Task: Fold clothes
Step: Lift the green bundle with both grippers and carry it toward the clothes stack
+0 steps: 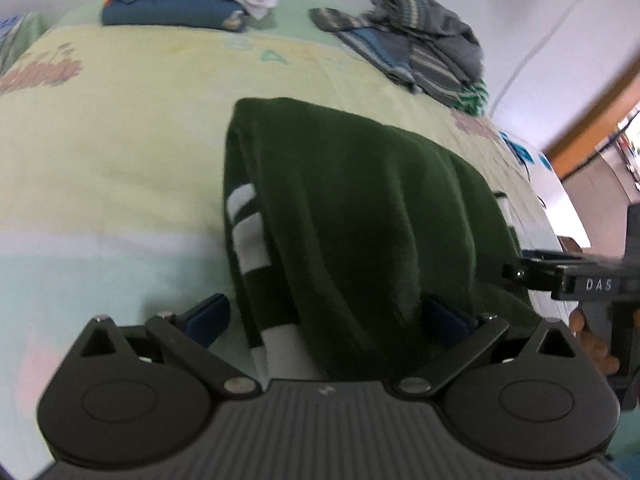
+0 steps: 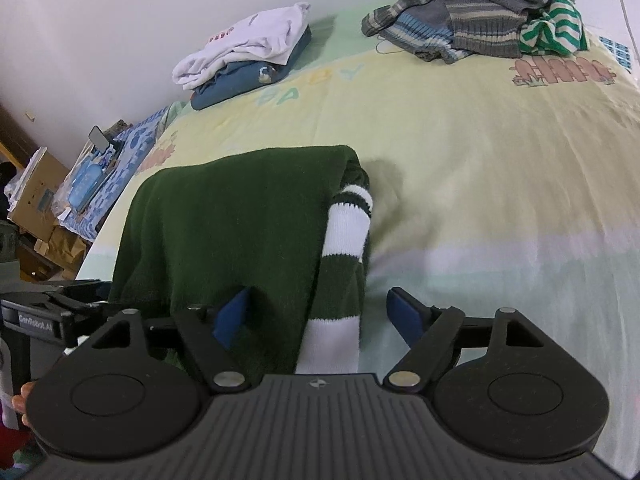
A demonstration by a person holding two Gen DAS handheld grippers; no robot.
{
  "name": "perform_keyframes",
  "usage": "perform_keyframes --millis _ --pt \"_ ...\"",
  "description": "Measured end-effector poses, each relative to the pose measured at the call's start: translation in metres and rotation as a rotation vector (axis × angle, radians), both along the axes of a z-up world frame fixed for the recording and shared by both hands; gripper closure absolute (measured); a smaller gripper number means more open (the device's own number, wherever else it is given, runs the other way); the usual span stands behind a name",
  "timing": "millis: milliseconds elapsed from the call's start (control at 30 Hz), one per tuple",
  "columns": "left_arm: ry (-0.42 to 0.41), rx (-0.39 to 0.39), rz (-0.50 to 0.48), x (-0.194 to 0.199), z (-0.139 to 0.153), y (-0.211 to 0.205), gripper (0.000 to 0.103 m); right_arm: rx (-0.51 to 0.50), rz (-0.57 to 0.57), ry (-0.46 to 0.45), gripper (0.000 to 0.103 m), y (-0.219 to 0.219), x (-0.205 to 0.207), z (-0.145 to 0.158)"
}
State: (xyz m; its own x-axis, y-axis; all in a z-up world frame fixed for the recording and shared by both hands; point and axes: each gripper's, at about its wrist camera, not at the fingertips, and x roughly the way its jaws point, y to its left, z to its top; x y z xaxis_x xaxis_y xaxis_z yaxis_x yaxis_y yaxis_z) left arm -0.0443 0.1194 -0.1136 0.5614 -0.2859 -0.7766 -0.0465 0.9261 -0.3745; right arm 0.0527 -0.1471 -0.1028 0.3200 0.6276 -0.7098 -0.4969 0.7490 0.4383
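A dark green sweater (image 1: 360, 200) with white-striped sleeves lies folded on the bed; it also shows in the right wrist view (image 2: 232, 224). My left gripper (image 1: 328, 316) is open, its blue pads on either side of the sweater's near left edge. My right gripper (image 2: 320, 316) is open too, straddling the near right edge, where a striped sleeve (image 2: 344, 248) hangs between the fingers. Each gripper shows at the edge of the other's view: the right one (image 1: 580, 276) and the left one (image 2: 52, 312).
The bed has a pale yellow and green cover (image 1: 120, 140). A folded stack of white and blue clothes (image 2: 248, 56) sits at the far side. A heap of unfolded striped knitwear (image 2: 480, 12) lies at the far corner. Boxes and clutter (image 2: 48, 208) stand beside the bed.
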Motion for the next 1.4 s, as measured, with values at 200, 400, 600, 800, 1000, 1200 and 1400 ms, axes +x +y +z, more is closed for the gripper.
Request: perform_keyframes --millis 200,400,600,800,1000,1200,1400 --pt "-0.002 -0.031 -0.081 0.005 0.000 0.002 0.006 0.036 0.058 0.096 0.024 -0.005 0.005 0.000" --pt "-0.022 -0.004 -0.085 0.008 0.000 -0.005 0.009 0.009 0.139 0.040 0.030 0.025 0.005 0.000" --pt "-0.013 0.045 -0.073 0.011 0.003 -0.009 0.027 0.024 0.149 0.098 0.052 0.019 0.014 0.000" --pt "0.007 0.076 -0.051 0.015 0.007 -0.013 0.036 -0.003 0.155 0.056 0.057 0.024 0.009 0.004" --pt "-0.005 0.098 -0.034 0.011 0.016 -0.016 0.051 0.011 0.144 0.045 0.063 0.023 0.009 0.011" --pt "-0.020 0.067 -0.014 0.009 0.032 -0.008 0.060 0.066 0.133 0.059 0.065 0.023 0.011 0.026" --pt "-0.092 0.075 -0.044 0.015 0.074 0.015 0.060 0.113 0.124 0.035 0.065 0.037 0.019 0.064"
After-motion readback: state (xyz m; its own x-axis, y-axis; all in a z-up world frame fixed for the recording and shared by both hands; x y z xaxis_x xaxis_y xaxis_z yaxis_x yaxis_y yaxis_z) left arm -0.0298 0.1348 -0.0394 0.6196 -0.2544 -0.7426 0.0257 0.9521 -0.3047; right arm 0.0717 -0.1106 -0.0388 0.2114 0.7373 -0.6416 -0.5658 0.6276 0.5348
